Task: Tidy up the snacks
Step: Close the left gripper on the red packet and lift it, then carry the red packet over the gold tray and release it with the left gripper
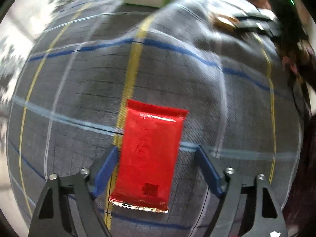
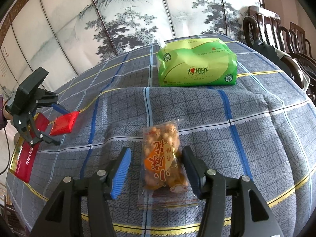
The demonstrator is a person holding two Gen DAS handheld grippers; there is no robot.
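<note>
On the desk's checked cloth (image 2: 256,106), a red snack packet (image 1: 150,154) lies between the released left gripper (image 1: 158,154) fingers, untouched. Centre the jaws, then close gently. Right gripper (image 2: 156,169), also released, straddles a clear peanut snack bag (image 2: 164,158).

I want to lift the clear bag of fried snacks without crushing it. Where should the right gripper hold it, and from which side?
Come from above with the right gripper. Close across the narrow width of the snack bag at its bulging middle: it lies flat on the tablecloth, lengthwise between the open jaws.
</note>
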